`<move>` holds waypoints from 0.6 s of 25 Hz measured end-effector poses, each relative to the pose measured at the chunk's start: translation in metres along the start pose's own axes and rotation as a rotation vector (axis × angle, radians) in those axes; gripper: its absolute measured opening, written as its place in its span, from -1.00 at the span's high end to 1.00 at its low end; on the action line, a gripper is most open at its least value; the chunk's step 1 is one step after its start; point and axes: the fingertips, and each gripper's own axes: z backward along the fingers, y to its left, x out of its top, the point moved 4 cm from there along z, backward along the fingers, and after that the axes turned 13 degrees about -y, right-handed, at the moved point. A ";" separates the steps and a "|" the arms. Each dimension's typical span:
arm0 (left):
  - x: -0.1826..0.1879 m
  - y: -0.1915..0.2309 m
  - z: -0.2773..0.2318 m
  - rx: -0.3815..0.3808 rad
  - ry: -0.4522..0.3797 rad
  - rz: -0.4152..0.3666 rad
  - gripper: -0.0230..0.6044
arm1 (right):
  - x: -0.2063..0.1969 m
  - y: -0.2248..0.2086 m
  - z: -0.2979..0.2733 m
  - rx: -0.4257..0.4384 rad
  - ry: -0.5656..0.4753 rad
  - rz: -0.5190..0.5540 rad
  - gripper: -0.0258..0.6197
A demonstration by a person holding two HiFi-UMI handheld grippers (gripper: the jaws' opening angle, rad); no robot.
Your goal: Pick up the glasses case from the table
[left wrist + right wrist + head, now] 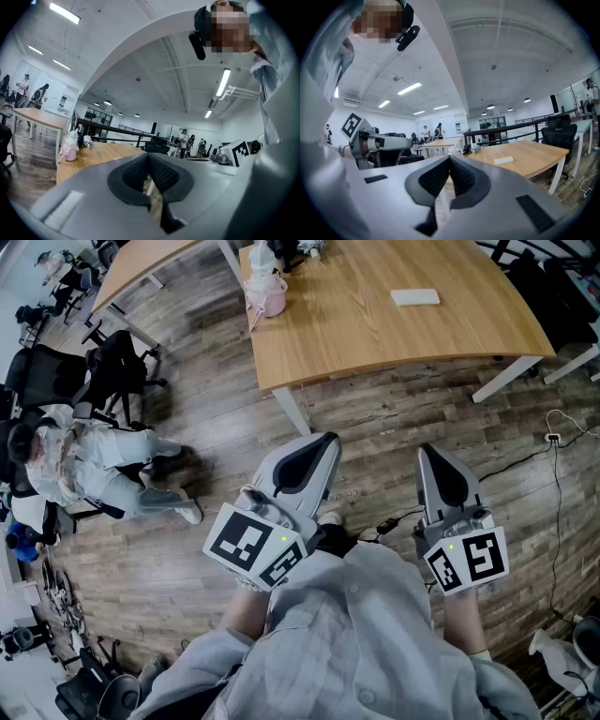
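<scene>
A white glasses case (415, 297) lies flat on the wooden table (375, 324), towards its right side; the right gripper view shows the glasses case (504, 160) as a small pale slab on the tabletop. My left gripper (323, 440) and right gripper (427, 452) are held side by side above the floor, well short of the table's near edge. Both have their jaws shut with nothing between them. In the left gripper view the left gripper (149, 157) points level at the table (93, 157).
A pink bottle with a strap (265, 287) stands at the table's left end beside small items. Another wooden table (141, 268) is at the far left. A seated person (84, 470) and office chairs (112, 371) are at the left. Cables (553, 442) run over the floor at the right.
</scene>
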 end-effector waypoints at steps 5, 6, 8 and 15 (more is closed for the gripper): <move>-0.003 -0.004 -0.007 -0.009 -0.001 -0.002 0.91 | -0.002 -0.006 0.001 0.004 0.000 0.005 0.92; -0.004 -0.005 -0.006 -0.012 0.002 -0.003 0.91 | -0.002 -0.006 0.002 0.003 0.000 0.004 0.92; -0.005 -0.009 -0.007 -0.016 0.004 -0.005 0.91 | -0.002 -0.007 0.005 -0.001 -0.002 0.002 0.92; -0.008 -0.016 -0.015 -0.020 0.010 -0.009 0.91 | 0.000 -0.017 0.010 -0.012 -0.013 -0.021 0.92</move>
